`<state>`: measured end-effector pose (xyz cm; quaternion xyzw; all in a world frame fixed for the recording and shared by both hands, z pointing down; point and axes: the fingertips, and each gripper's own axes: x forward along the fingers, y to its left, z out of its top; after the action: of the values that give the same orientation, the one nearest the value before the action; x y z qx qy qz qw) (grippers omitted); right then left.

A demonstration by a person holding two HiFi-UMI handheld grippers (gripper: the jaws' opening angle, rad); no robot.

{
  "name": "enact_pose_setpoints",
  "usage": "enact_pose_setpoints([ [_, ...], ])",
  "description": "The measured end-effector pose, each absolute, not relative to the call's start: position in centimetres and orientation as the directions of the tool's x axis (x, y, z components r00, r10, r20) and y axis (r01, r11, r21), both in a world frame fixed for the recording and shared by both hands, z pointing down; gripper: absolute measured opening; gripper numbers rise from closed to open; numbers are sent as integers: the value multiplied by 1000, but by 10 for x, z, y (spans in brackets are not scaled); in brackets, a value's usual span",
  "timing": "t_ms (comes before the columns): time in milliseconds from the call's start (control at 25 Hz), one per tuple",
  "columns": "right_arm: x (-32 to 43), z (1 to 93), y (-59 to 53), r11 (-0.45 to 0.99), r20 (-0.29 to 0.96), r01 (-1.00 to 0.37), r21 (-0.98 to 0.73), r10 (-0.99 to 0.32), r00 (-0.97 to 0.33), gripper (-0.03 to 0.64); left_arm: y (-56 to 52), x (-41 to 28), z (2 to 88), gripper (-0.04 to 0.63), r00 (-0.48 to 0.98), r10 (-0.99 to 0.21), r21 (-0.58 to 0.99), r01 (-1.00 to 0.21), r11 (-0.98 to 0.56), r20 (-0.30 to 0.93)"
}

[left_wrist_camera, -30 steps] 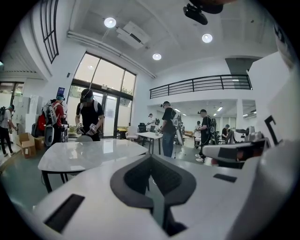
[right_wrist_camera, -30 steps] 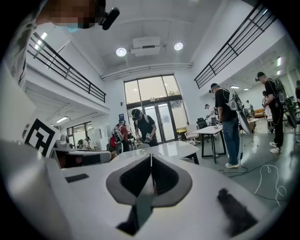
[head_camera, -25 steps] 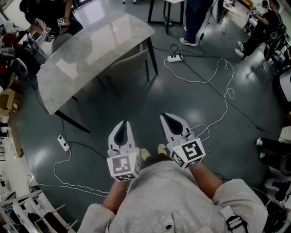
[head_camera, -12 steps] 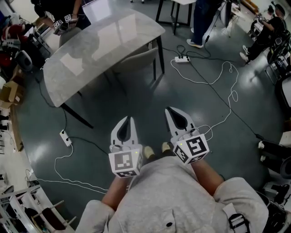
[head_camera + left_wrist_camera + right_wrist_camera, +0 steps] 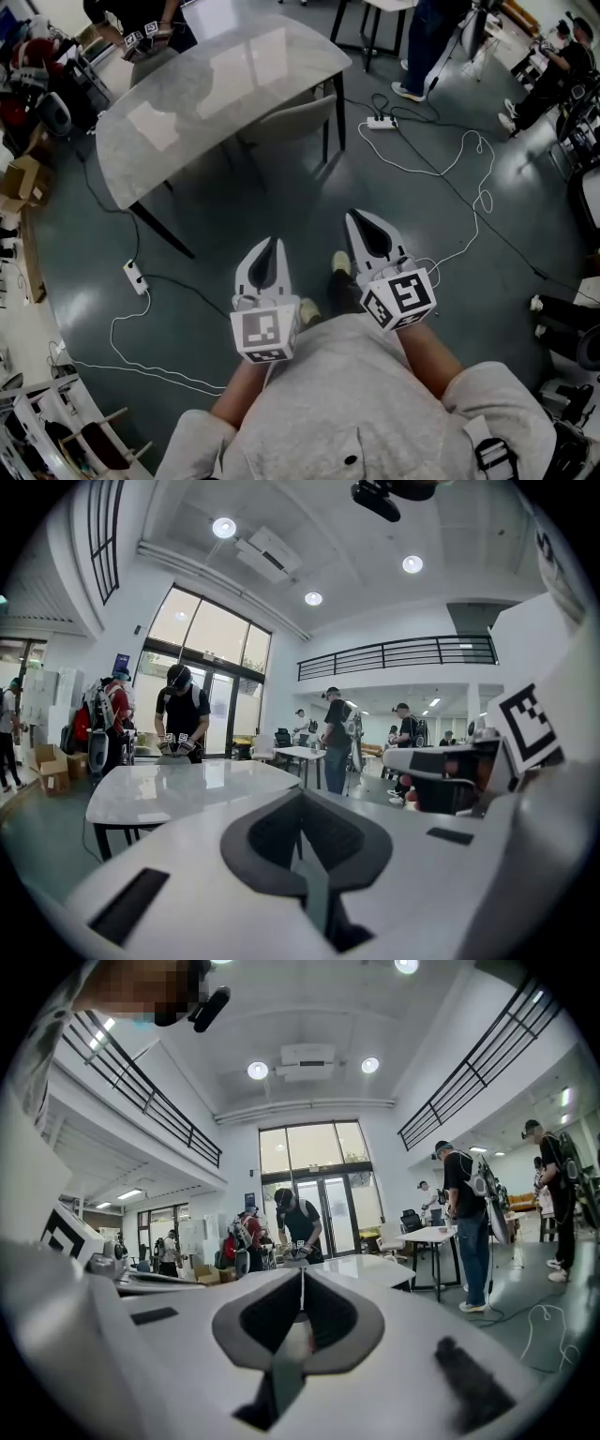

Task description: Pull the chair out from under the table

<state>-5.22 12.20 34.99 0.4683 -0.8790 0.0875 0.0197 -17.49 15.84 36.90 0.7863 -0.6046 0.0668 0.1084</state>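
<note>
Ahead, chair [image 5: 295,117] under table [image 5: 187,103], backrest outward (parallel to the edge)

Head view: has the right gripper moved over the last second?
Yes. The right gripper has moved forward, up the picture, narrowing the gap to the power strip ahead of it.

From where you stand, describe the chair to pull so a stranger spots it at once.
Find the big pale table with rounded corners, upper left in the head view. Tucked under its near right edge is the chair, the only grey backrest on this side, beside a black leg.
</note>
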Motion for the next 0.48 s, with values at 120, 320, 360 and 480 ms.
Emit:
enact_pose_setpoints([
  [120,-52,354,124,554,117,-824,-121,-816,-566,26,157,-177,371,12,257,-938,88,-966,-242,231],
  [320,-47,360,118,539,129,-835,-106,-826,-549,26,144,-179,375,12,257,-940,93,-966,-242,224],
  [360,-45,362,115,537,133,-837,-107,-826,-547,26,141,-179,376,12,257,-940,91,-966,-243,224],
  [480,-43,369,105,535,143,-838,-111,-825,-546,26,131,-178,377,12,257,-939,89,-966,-243,228],
])
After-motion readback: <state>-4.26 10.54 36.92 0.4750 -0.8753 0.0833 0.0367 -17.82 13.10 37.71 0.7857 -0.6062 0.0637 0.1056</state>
